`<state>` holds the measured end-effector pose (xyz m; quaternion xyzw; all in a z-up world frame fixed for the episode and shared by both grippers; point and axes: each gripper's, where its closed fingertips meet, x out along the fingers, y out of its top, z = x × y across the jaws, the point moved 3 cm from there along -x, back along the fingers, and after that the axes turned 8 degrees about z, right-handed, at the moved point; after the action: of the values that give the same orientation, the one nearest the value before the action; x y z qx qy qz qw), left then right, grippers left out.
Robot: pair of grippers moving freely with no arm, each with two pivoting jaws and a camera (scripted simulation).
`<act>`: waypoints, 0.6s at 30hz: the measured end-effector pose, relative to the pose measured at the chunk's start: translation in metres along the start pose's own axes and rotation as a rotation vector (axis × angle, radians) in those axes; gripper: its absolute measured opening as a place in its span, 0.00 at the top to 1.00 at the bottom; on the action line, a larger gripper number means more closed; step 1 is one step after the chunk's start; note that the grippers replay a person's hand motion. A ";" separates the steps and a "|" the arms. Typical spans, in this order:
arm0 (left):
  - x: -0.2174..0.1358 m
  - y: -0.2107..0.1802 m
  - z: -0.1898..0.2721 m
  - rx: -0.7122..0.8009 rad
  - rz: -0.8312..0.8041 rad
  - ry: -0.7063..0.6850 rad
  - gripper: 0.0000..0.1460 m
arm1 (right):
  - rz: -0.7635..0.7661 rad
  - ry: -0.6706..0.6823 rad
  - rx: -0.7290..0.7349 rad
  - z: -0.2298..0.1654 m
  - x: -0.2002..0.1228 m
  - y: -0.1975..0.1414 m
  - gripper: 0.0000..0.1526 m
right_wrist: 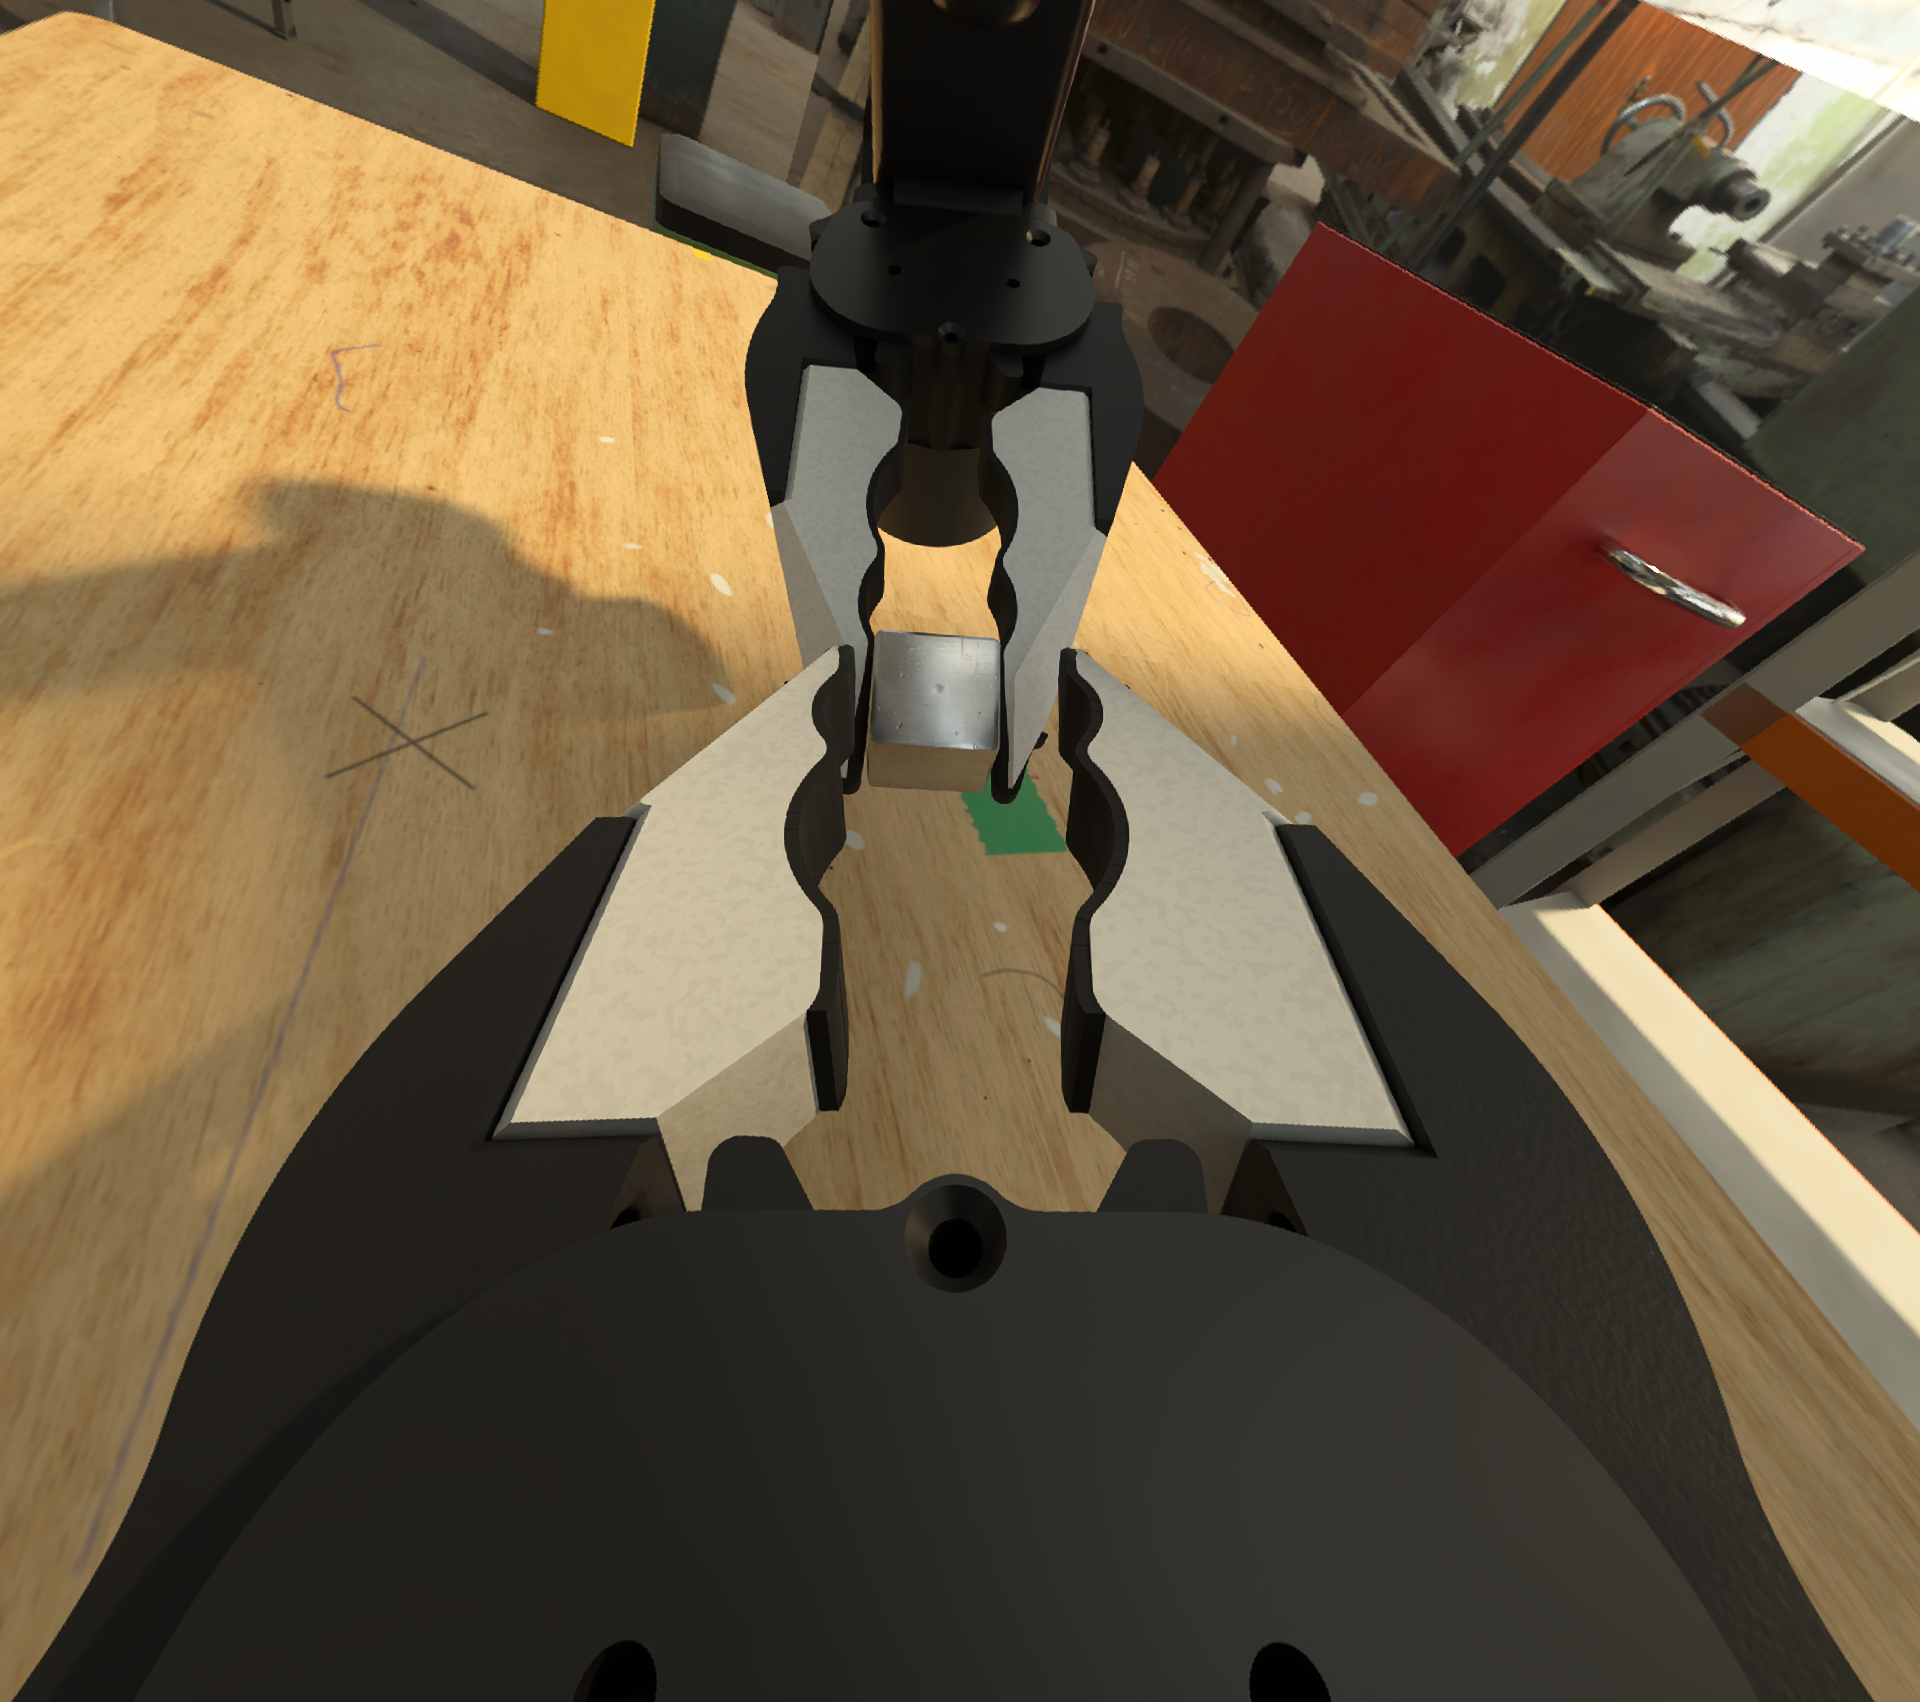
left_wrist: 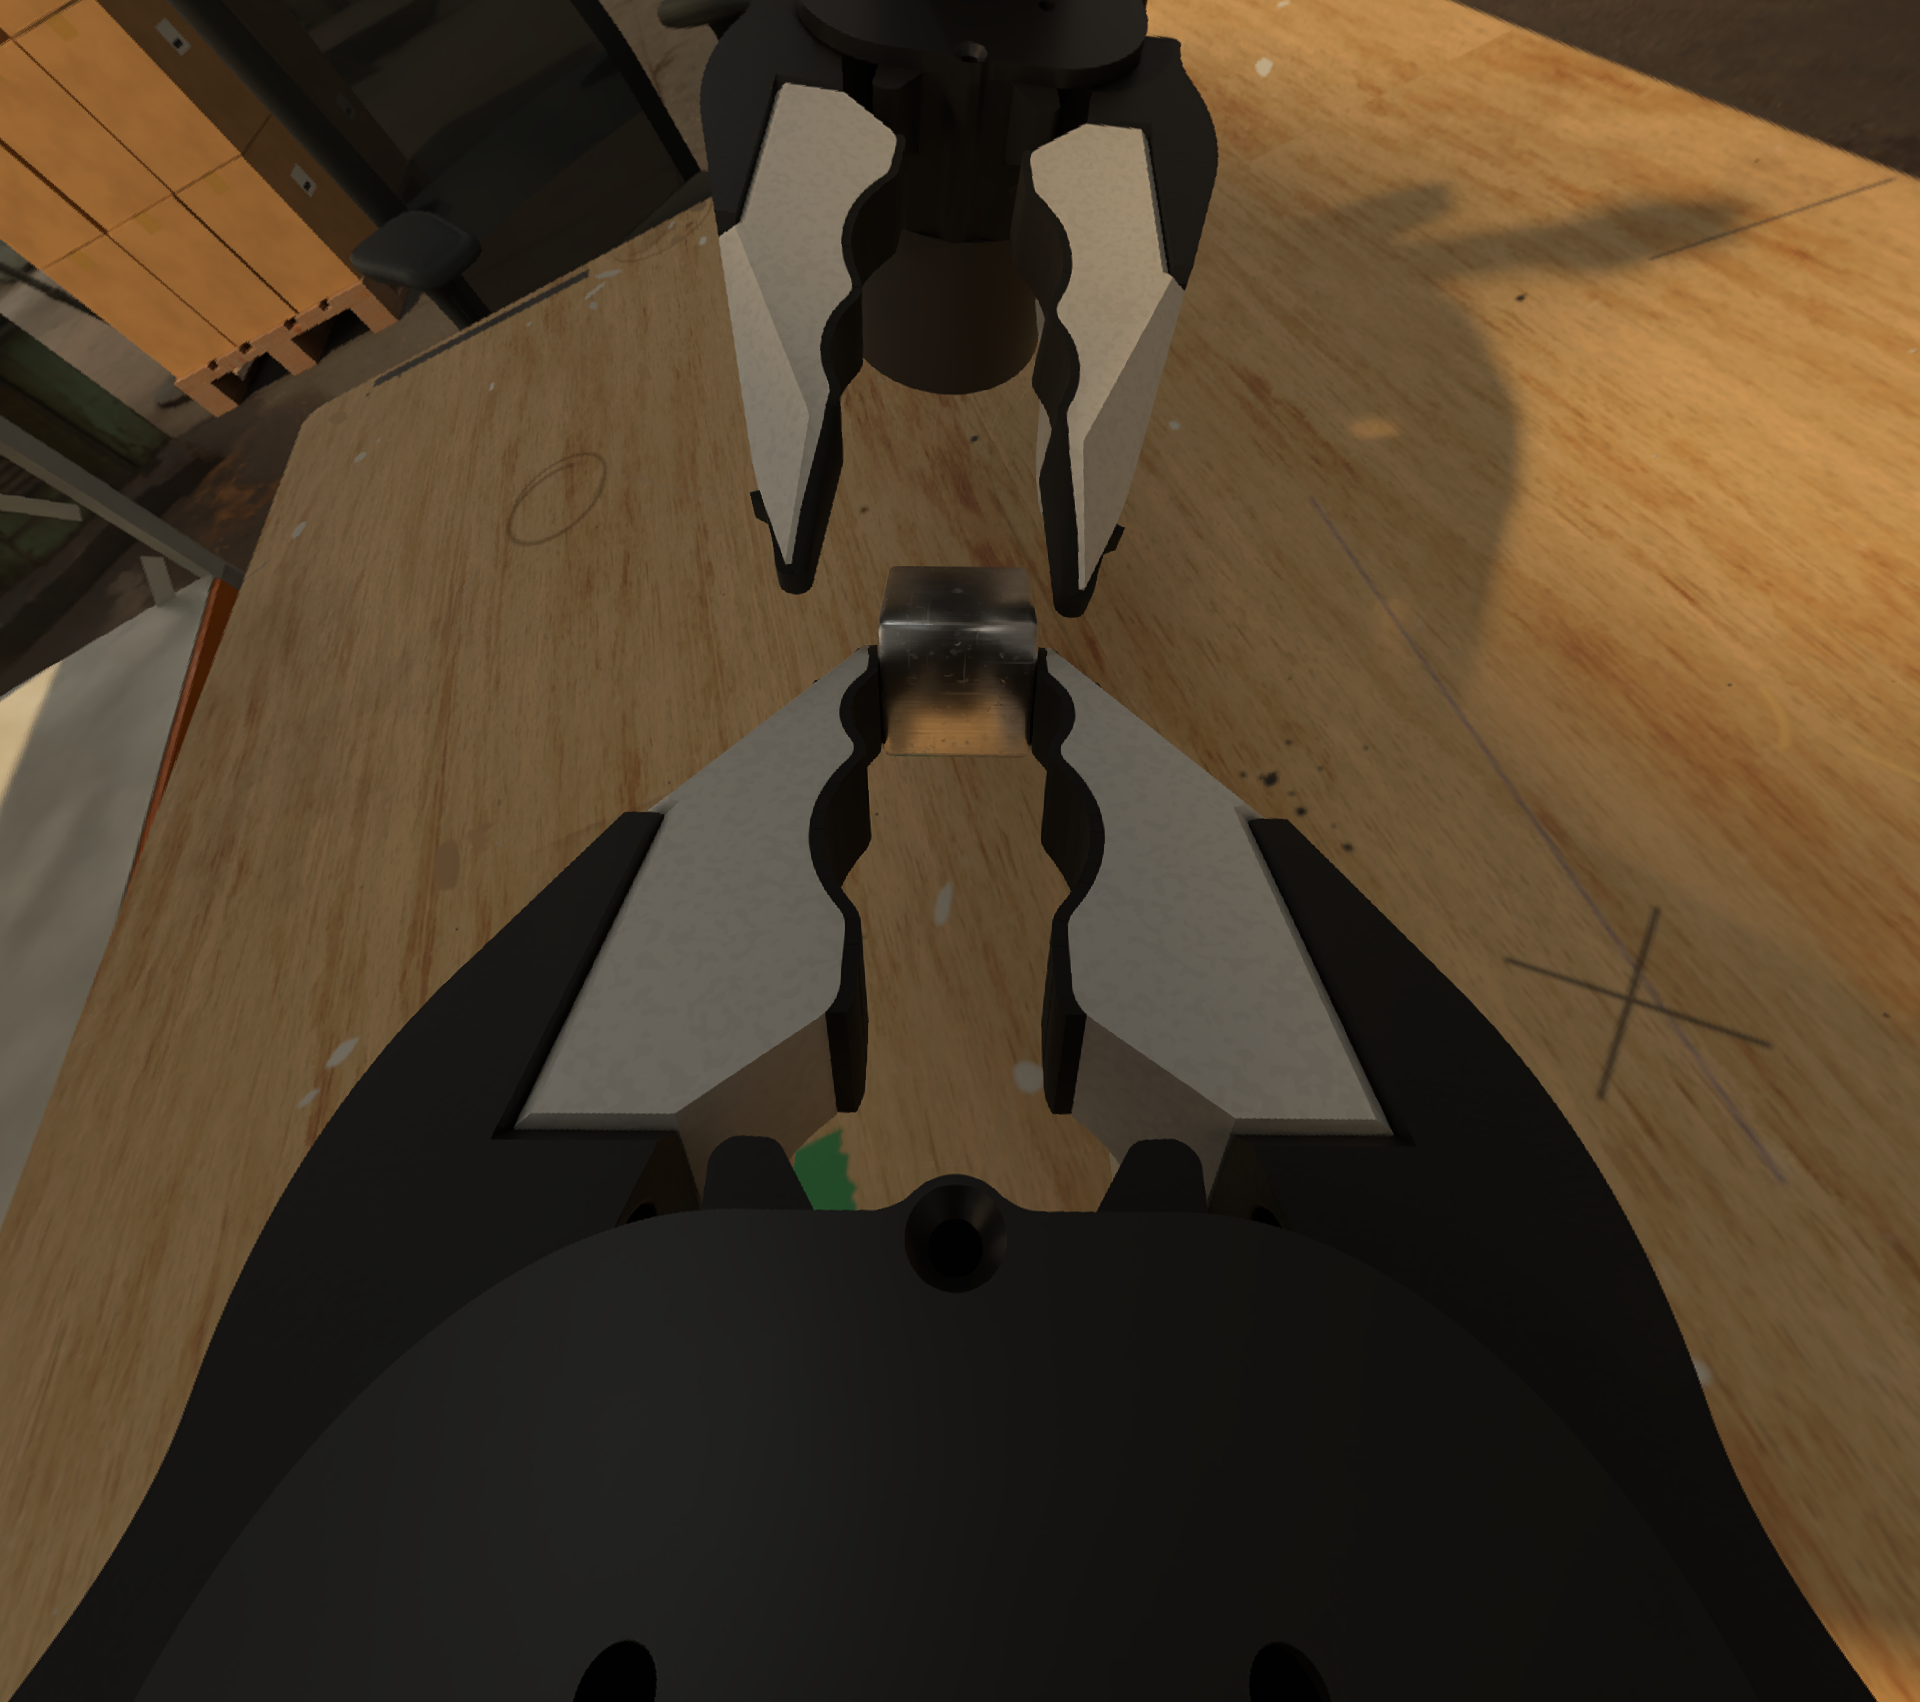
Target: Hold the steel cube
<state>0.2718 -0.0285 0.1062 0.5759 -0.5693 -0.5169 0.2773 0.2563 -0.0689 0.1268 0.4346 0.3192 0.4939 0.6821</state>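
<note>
- Workshop clutter is showing all around a wooden bench marked with pencil crosses and paint flecks; a red cabinet is standing beside its edge.
- I am gripping the steel cube in my left gripper, jaws clamped on its two side faces right at the fingertips.
- From my right wrist view the cube is sitting between those far fingers, seemingly lifted just off the bench above a green patch.
- My right gripper is facing it with jaws apart, tips flanking the cube without touching.
- I judge the hold is half made: one grip is on, and the right jaws are yet to close if a two-sided hold is wanted.
</note>
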 end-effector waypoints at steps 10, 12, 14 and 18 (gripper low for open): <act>-0.004 -0.015 -0.002 0.126 -0.192 0.039 0.81 | -0.163 0.023 -0.063 -0.006 0.003 -0.018 0.71; -0.003 -0.017 -0.002 0.122 -0.202 0.040 0.81 | -0.191 0.017 -0.091 -0.006 0.003 -0.020 0.70; -0.002 -0.018 -0.002 0.116 -0.205 0.037 0.81 | -0.199 0.011 -0.103 -0.006 0.003 -0.022 0.70; -0.001 -0.019 -0.003 0.139 -0.218 0.053 0.81 | -0.199 0.006 -0.143 -0.005 0.002 -0.022 0.74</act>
<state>0.2821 -0.0246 0.0907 0.6659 -0.5300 -0.4879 0.1940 0.2610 -0.0689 0.1048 0.3492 0.3269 0.4466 0.7561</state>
